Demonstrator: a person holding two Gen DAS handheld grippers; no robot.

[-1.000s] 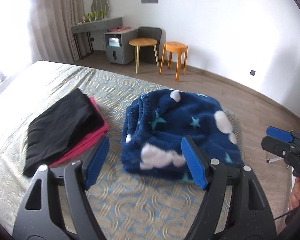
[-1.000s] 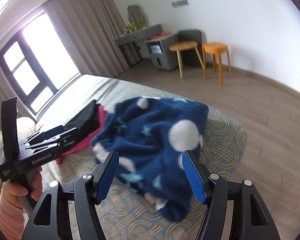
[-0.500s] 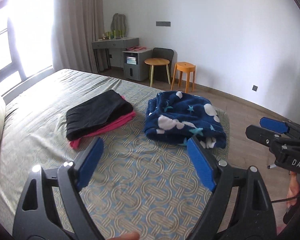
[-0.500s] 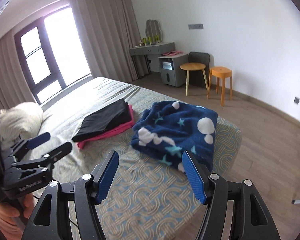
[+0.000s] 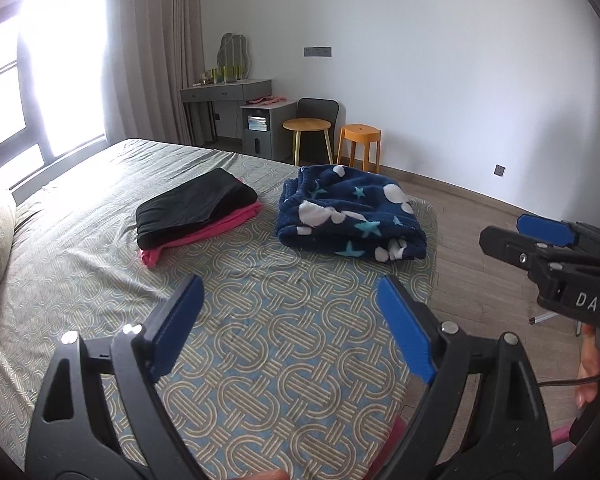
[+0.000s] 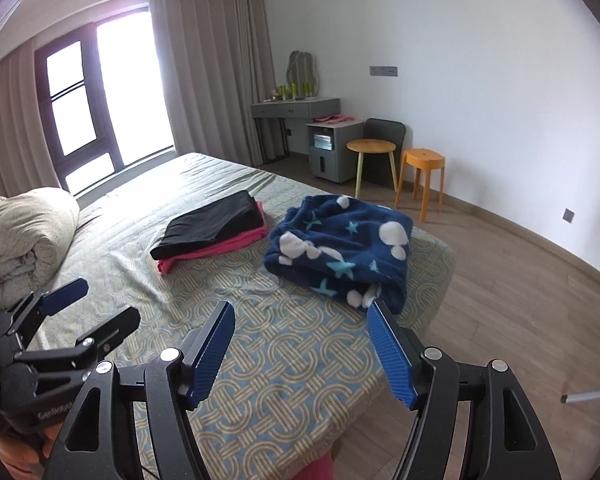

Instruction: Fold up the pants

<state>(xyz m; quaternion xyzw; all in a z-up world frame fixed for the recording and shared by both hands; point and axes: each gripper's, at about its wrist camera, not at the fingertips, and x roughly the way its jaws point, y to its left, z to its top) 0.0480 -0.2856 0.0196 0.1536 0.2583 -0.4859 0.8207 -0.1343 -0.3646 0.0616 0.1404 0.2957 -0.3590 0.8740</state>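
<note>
Both grippers, left gripper (image 5: 288, 328) and right gripper (image 6: 300, 348), are standing open and empty; the right's jaws are opening. Folded navy fleece pants (image 6: 340, 248) are lying at the bed (image 5: 260, 360) corner; folding is appearing complete.

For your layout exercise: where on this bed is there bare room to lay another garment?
Free: the patterned bedspread nearest the cameras, before the black-and-pink stack and navy fleece pants; also between the stack and the rolled duvet. Crowded: the far corner holding both piles.

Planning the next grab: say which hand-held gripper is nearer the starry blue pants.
Right. The right hand-held gripper is just short of the starry blue pants; the left hand-held gripper is farther back over the bed.
</note>
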